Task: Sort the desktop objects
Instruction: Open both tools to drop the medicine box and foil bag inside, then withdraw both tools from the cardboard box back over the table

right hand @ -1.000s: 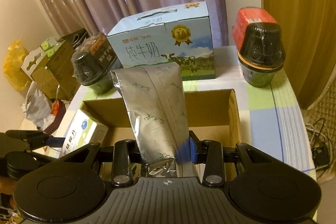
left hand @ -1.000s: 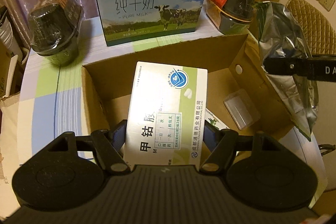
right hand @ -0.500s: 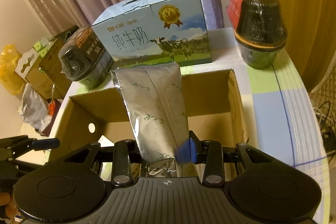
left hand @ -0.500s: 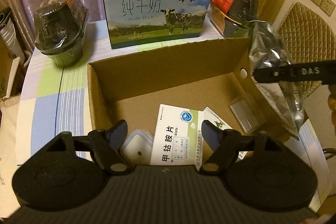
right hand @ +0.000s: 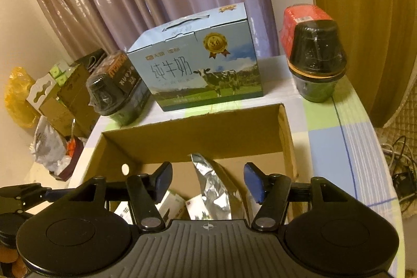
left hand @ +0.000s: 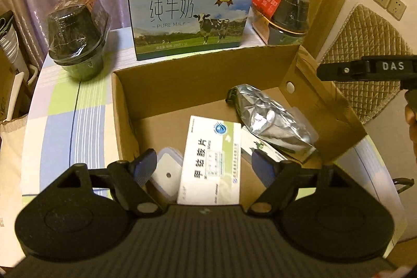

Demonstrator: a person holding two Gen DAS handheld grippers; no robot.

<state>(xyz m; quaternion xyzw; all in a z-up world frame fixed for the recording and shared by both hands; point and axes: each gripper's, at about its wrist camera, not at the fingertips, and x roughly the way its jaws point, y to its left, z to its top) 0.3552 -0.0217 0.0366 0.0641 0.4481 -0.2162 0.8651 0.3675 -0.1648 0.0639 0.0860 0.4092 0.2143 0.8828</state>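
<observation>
Cardboard box fills the middle of both views, open at the top, standing on a checked counter. Both tools hang over it with fingers spread wide and nothing between them. A second ago the left tool gripped a white medicine carton and the right tool gripped a silver foil pouch; both have since been let go. The carton now lies flat on the box floor at lower centre of the left view, and the pouch lies beside it toward the right, slanting from upper left to lower right, near the right wall. A small clear plastic case sits at the carton's left, and another flat packet peeks out from under the pouch.

Behind the box, across the top of the frame, stand a blue milk carton and two dark wrapped tubs, one at left and one at right with a red pack.

Judging by this, these two items are sorted, and both tools are free for whatever is next.
</observation>
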